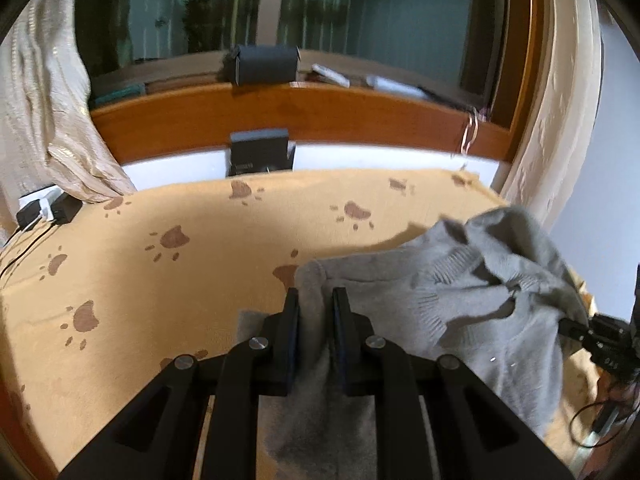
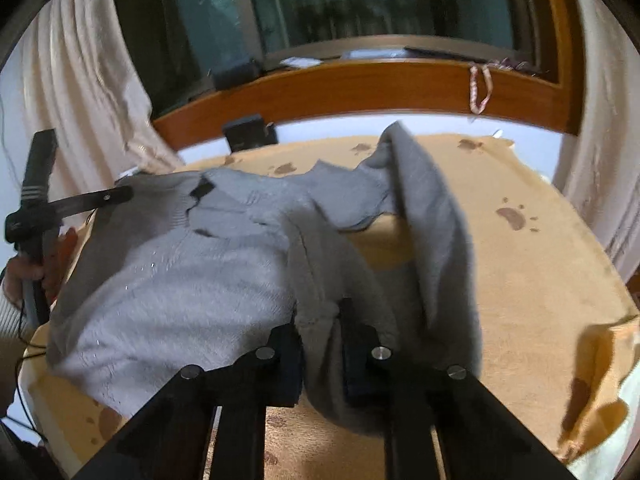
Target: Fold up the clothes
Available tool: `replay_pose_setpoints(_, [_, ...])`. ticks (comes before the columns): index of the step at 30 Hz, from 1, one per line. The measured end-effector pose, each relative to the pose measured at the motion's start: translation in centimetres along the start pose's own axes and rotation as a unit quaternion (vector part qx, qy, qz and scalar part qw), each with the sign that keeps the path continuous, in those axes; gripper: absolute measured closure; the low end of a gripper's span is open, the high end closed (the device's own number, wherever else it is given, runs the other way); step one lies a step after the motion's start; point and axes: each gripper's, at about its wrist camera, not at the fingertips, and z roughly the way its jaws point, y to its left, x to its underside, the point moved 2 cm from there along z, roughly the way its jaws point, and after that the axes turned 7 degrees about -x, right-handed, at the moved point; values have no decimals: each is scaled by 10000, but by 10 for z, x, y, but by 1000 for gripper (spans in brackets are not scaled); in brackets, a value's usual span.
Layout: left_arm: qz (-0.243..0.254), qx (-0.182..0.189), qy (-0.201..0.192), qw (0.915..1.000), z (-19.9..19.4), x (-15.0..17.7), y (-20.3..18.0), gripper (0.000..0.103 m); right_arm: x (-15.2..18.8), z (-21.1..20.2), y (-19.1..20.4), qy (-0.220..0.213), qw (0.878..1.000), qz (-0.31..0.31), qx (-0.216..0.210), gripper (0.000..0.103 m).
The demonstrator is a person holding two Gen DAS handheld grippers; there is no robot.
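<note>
Sweater: grey knit sweater (image 2: pixel 192 264) rumpled on tan paw-print blanket (image 2: pixel 540 264), bunched toward its left edge. Left gripper (image 1: pixel 316 300) and right gripper (image 2: pixel 320 320) each clamp a fold.

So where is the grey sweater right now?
The grey sweater is bunched on the paw-print blanket below the window sill, lifted between both tools: the left tool and right tool each pinch a fold.
</note>
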Motion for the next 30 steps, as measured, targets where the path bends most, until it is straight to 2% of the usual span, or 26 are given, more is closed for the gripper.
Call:
replay_pose_setpoints(4, [-256, 73, -413, 9988, -32, -12, 4, 86, -20, -32, 14, -730, 9960, -221, 466, 89])
replay_pose_setpoints(8, [-398, 188, -1072, 9933, -82, -31, 3, 89, -48, -72, 35, -1680, 9801, -533, 908, 89])
replay_pose_setpoints(12, [-632, 360, -1824, 9805, -140, -50, 6, 91, -76, -111, 60, -2641, 9501, -837, 1436, 89])
replay_pose_setpoints(13, [-689, 358, -2057, 9755, -156, -54, 7, 94, -83, -122, 65, -2872, 9424, -846, 1492, 89])
replay_pose_setpoints(16, [-889, 392, -2821, 9545, -213, -66, 12, 94, -105, -158, 80, -3567, 9149, -880, 1675, 89])
replay_pose_setpoints(17, [-888, 496, -3021, 9479, -233, -70, 12, 94, -112, -170, 85, -3786, 9048, -897, 1733, 89])
replay_pose_setpoints(18, [-850, 577, -3113, 9448, -246, -73, 12, 94, -117, -181, 93, -3977, 8950, -950, 1784, 89])
replay_pose_setpoints(20, [-759, 608, -3139, 9444, -262, -78, 11, 94, -125, -203, 112, -4352, 8731, -1152, 1873, 89])
replay_pose_setpoints(22, [-608, 855, -2973, 9490, -263, -78, 8, 94, -127, -219, 131, -4622, 8543, -1378, 1937, 89])
replay_pose_setpoints(26, [-339, 1559, -2199, 9624, -228, -73, -1, 88, -124, -237, 162, -5046, 8113, -1878, 2279, 89])
replay_pose_setpoints(28, [-299, 1743, -1794, 9677, -201, -67, -5, 81, -116, -245, 172, -5240, 7891, -2045, 2466, 89])
replay_pose_setpoints(30, [-329, 1938, -1374, 9708, -173, -62, -7, 79, -106, -254, 176, -5340, 7778, -2073, 2586, 89])
